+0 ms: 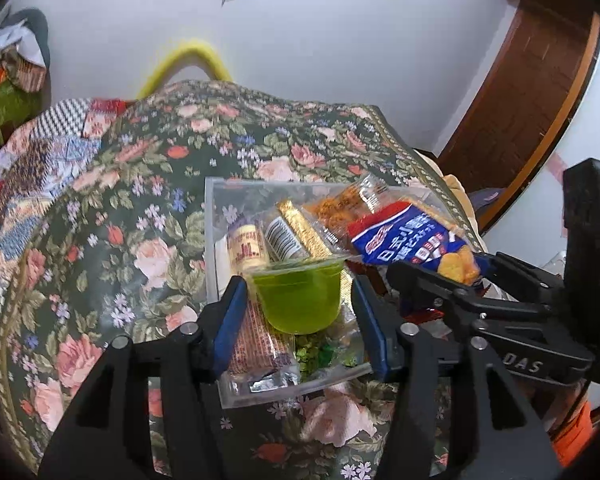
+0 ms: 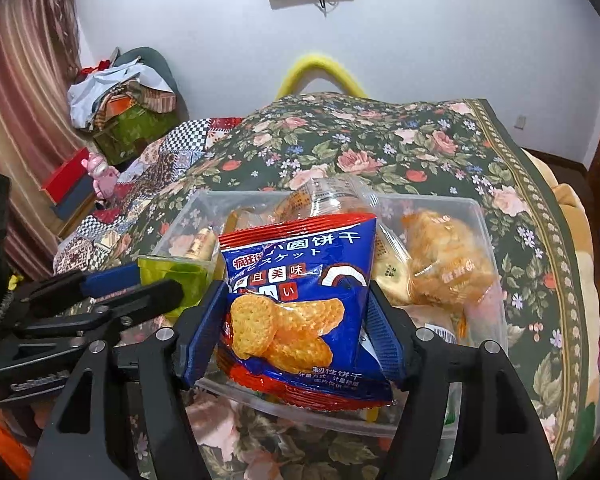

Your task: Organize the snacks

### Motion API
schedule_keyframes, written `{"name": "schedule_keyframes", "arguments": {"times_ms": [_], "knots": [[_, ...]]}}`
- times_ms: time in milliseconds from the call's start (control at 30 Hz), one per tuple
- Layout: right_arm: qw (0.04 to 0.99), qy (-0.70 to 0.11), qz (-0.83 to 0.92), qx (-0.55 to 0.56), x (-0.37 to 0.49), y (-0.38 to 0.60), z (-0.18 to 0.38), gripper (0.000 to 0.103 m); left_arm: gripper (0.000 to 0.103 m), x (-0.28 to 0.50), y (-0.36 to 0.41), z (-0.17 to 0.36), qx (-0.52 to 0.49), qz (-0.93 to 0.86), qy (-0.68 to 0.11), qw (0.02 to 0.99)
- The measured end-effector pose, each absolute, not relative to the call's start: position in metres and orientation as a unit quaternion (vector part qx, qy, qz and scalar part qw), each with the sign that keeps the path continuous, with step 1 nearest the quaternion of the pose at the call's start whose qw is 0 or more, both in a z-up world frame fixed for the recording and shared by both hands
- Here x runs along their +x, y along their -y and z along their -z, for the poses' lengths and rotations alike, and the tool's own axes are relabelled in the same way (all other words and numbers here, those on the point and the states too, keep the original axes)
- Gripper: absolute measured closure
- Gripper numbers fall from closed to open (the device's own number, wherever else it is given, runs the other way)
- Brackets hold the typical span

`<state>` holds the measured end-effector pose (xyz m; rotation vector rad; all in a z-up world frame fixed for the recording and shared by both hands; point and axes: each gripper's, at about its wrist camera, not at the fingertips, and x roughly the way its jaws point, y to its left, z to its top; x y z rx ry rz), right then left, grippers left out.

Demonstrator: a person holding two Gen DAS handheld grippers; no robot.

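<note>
My left gripper holds a green jelly cup between its blue pads, just above a clear plastic box of snacks on the floral bedspread. My right gripper is shut on a blue and red biscuit bag and holds it over the same box. The bag also shows in the left wrist view, to the right of the cup. The cup shows in the right wrist view, to the left of the bag. The box holds several wrapped snacks, among them an orange cracker pack.
The floral bedspread surrounds the box. A patchwork quilt lies at the left. A yellow curved bar stands at the far edge by the white wall. A wooden door frame is at the right.
</note>
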<state>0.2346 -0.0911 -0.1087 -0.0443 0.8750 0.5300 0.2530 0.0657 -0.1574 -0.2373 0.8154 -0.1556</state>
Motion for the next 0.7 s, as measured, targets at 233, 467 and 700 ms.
{"name": "schedule_keyframes", "arguments": {"times_ms": [233,467,700], "knots": [[0.879,-0.408,-0.246,-0.016,0.225,0.102,0.09,0.034,0.048,0.228,-0.058,0.127,-0.084,0.062,-0.364,0.926],[0.902,-0.36,-0.238,-0.008,0.195,0.121,0.044,0.033,0.048,0.192,-0.057,0.08,-0.081,0.059,-0.311,0.945],[0.93,-0.284,-0.234,-0.002,0.141,0.144,-0.014,0.033,0.048,0.137,-0.046,0.024,-0.067,0.061,-0.238,0.967]]}}
